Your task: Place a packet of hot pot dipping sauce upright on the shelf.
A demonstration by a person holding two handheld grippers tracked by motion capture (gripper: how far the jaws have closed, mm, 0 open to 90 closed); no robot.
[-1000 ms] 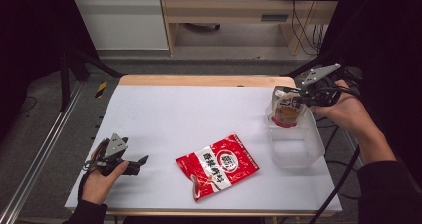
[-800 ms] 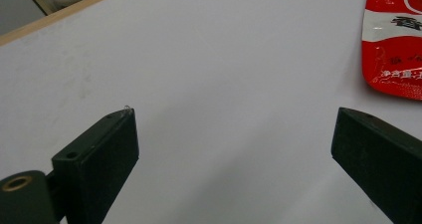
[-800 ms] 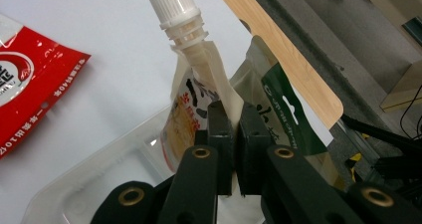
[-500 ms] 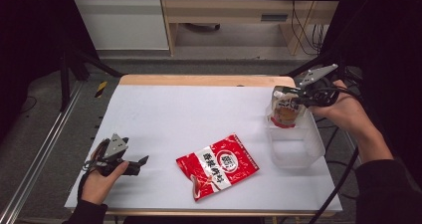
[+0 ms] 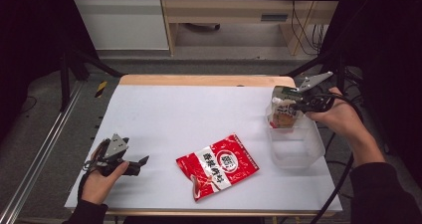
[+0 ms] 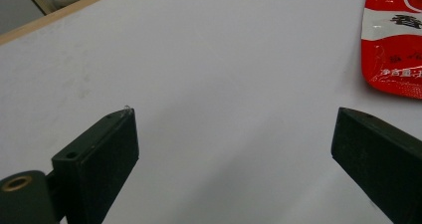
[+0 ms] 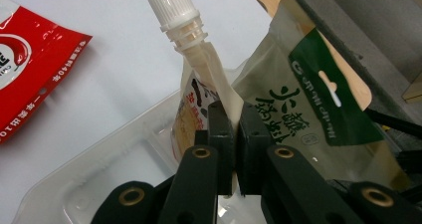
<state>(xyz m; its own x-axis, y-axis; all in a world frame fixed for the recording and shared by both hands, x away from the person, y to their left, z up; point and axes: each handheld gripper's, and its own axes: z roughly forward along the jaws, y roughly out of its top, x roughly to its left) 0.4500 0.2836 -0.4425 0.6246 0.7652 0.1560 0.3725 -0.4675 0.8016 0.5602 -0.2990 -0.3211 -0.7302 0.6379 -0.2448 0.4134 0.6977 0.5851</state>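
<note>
Jaws of the right gripper (image 7: 231, 134) are pinched tight on the edge of a spouted pouch (image 7: 199, 92), just below its white screw cap (image 7: 171, 7). The pouch stands upright inside a clear plastic tray (image 5: 293, 147) at the right end of the counter (image 5: 199, 114), at the end of the tray farther from the person. In the right gripper view a second packet, beige with a green top band (image 7: 318, 104), sits just behind the pouch and leans against it; whether it also rests in the tray cannot be told. In the high view the right gripper (image 5: 293, 102) is held by the person's right hand (image 5: 338, 117) above the tray's far end, its grey plate tilted upward.

Near the middle of the counter, toward the front edge, a red sachet (image 5: 217, 165) lies flat with white lettering on its face, well apart from the tray. Its corner also shows in the right gripper view (image 7: 30, 69) and in the left gripper view (image 6: 393, 40).

At the front left of the counter the left gripper (image 5: 137, 164) rests low in the person's left hand (image 5: 102, 181), pointing toward the red sachet. Its jaws stand wide apart with nothing between them, bare white counter showing in the gap (image 6: 234, 149).
</note>
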